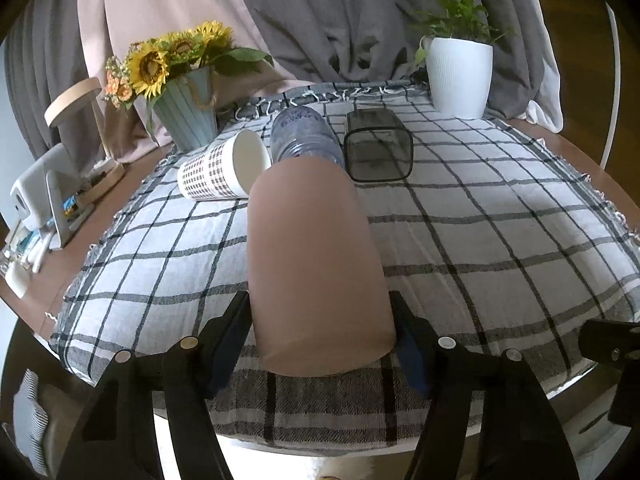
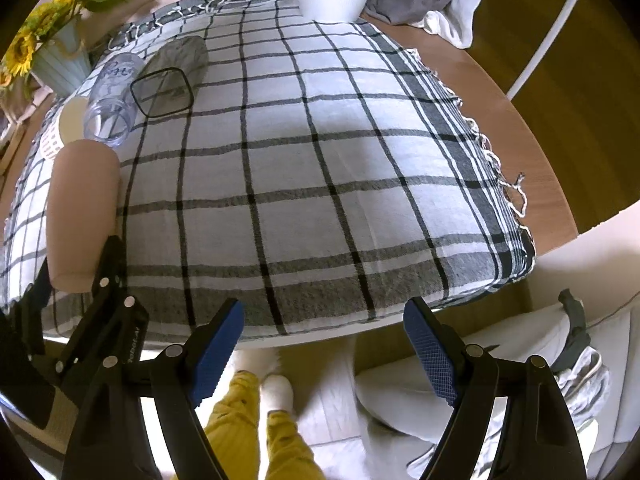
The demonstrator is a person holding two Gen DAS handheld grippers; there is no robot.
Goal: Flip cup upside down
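— Beige cup (image 1: 316,264) sits between our left tongs (image 1: 320,336), lying on its side on the checked cloth (image 1: 480,240) at the near edge, base toward us. Both pads look pressed against its walls, so we judge the grasp made.

— And our right tongs (image 2: 324,344)?

— Spread wide, holding nothing, off the near edge of the desk (image 2: 500,120).

— Next step?

— We'd lift and rotate the wrist until the mouth faces down, clear of the other three cups lying at the far left.

— Surroundings?

— Sunflowers (image 1: 172,56) far left, white planter (image 1: 458,76) far right, grey drapes behind.
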